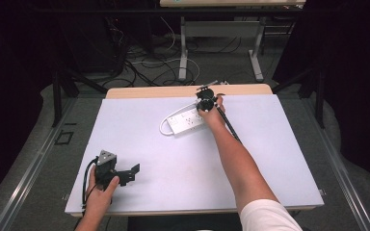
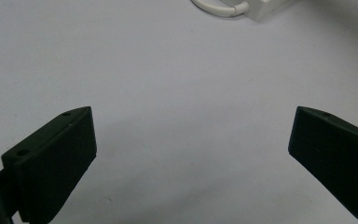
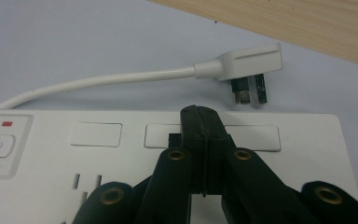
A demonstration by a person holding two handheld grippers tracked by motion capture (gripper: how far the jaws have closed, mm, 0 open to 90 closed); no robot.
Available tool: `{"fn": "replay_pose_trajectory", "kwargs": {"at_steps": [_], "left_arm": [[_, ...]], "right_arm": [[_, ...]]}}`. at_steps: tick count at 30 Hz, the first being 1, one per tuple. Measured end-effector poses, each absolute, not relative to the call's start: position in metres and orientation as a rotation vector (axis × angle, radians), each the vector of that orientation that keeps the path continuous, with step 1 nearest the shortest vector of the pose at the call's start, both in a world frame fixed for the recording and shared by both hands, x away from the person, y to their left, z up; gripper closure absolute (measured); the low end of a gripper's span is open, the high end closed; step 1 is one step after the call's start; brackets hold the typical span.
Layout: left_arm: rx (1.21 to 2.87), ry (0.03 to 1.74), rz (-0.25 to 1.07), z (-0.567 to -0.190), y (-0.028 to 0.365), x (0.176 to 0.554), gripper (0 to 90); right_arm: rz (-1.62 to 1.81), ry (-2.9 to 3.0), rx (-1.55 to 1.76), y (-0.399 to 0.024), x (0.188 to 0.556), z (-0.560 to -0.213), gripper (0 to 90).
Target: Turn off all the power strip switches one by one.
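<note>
The right tool [image 3: 200, 116] hangs directly over the white plastic power strip [image 3: 307, 154], its two black jaws clenched flat together with nothing between them, tips poised at the row of rectangular slots along the strip's far edge. The strip lies near the far middle of the white bench [image 1: 270, 163], its long axis running slantwise in the high view, from its lower left end to its upper right end. Its short white cable [image 3: 98, 84] loops round to a white three-pin plug [image 3: 247, 63] lying loose on the bench just beyond the strip, pins bare. The left tool [image 1: 125, 172] rests at the near left corner, well apart from the strip [image 2: 265, 7], jaws spread wide and empty. The right hand is plainly the nearer; the plug lies just past its tips, so I judge a short reach forward would meet it.
</note>
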State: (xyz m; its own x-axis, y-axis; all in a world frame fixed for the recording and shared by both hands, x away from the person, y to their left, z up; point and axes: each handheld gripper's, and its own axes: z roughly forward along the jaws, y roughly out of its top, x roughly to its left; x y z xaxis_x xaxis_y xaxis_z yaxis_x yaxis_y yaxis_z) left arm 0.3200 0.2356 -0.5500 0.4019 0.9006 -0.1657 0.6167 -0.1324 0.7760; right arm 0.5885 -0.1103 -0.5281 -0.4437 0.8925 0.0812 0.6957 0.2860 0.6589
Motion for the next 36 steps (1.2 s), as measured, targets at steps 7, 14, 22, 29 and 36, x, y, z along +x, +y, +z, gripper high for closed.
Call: {"fn": "replay_pose_trajectory", "kwargs": {"at_steps": [7,14,22,29,36], "left_arm": [[1.85,1.305,0.438,-0.55,0.234,0.321,0.8],[1.846,1.313,0.438,-0.55,0.235,0.32,0.8],[1.849,1.311,0.439,-0.55,0.235,0.321,0.8],[1.848,1.311,0.439,-0.55,0.235,0.321,0.7],[1.848,1.313,0.438,-0.55,0.235,0.321,0.8]], "right_arm": [[0.919,2.263,1.435,-0.111,0.589,-0.528,90.0],[0.913,2.267,1.419,-0.109,0.589,-0.527,90.0],[0.904,2.251,1.409,-0.114,0.591,-0.523,88.0],[0.872,2.23,1.416,-0.122,0.593,-0.52,85.4],[0.879,2.212,1.442,-0.126,0.594,-0.519,82.4]]}}
